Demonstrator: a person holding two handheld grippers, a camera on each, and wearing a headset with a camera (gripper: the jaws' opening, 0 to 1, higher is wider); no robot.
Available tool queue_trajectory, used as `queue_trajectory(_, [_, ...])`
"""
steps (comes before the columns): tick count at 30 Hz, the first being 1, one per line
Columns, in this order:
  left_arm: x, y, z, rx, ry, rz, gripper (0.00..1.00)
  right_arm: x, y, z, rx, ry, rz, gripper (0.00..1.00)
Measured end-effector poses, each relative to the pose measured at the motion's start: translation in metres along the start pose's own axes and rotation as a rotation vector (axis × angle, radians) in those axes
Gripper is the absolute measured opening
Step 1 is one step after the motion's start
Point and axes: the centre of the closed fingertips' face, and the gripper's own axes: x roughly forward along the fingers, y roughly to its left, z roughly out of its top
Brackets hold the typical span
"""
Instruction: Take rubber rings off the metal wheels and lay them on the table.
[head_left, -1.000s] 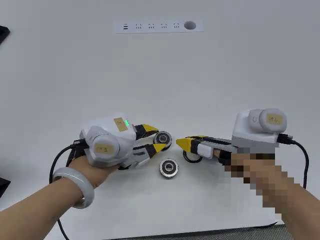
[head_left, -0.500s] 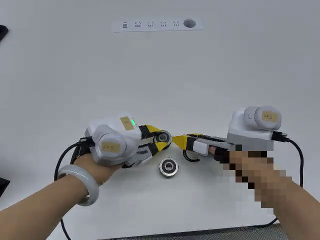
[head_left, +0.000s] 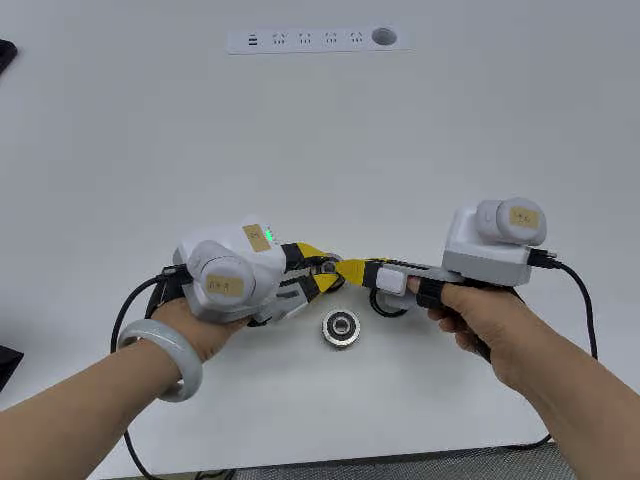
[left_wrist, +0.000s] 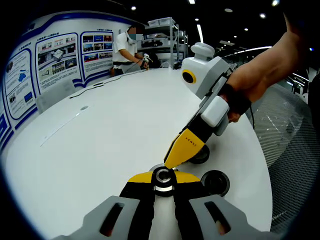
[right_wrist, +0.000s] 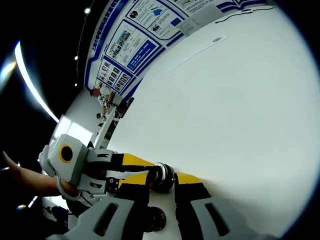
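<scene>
My left gripper (head_left: 320, 274) is shut on a small metal wheel (head_left: 328, 267) and holds it just above the white table (head_left: 320, 150). In the left gripper view the wheel (left_wrist: 163, 177) sits between the yellow tips. My right gripper (head_left: 346, 268) has come in from the right. In its own view its two tips press on either side of the wheel's black rubber ring (right_wrist: 161, 177). A second wheel (head_left: 340, 327) lies on the table below the tips. A loose black ring (head_left: 384, 305) lies under the right gripper's jaws.
A white power strip (head_left: 318, 40) lies at the table's far edge. Black cables run back from both grippers toward the near table edge. A person stands at shelves far behind the table in the left gripper view.
The right gripper has moved left, away from the loose ring, until its tips met the wheel in the left gripper. The left gripper has shifted slightly right with its wheel.
</scene>
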Motion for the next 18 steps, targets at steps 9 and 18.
queue_trajectory(9, [0.0004, 0.0015, -0.0013, -0.001, -0.006, 0.002, 0.14, 0.0068, -0.0005, -0.0021, 0.057, 0.000, 0.021, 0.21])
queue_trajectory(18, [0.0005, 0.0023, -0.0028, -0.001, -0.007, 0.003, 0.14, 0.0000, 0.0006, -0.0074, 0.110, 0.032, 0.048, 0.23])
